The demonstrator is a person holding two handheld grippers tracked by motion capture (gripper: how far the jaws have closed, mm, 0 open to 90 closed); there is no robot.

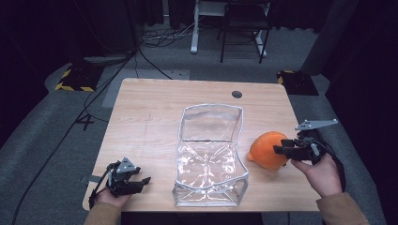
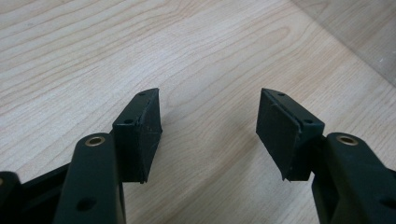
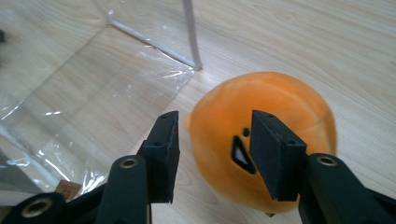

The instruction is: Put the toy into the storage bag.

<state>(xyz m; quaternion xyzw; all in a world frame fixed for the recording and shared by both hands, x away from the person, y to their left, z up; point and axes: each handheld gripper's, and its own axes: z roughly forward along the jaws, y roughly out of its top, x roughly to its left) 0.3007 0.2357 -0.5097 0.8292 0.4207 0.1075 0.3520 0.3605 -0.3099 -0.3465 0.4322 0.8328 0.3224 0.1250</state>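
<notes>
An orange plush toy (image 1: 266,151) with a small black and white mark lies on the wooden table (image 1: 150,122), right of a clear plastic zip bag (image 1: 210,154). My right gripper (image 1: 280,149) hovers at the toy's right side. In the right gripper view its jaws stand apart over the toy (image 3: 261,107): the left pad is clear of it, and the right pad overlaps it in the picture. My right gripper (image 3: 215,140) is open. My left gripper (image 1: 141,183) rests near the front left edge, open (image 2: 210,121) over bare wood.
The clear bag (image 3: 93,84) stands open in the table's middle, its flap raised toward the back. A round cable hole (image 1: 237,94) sits near the far edge. Cables and a chair stand on the floor behind the table.
</notes>
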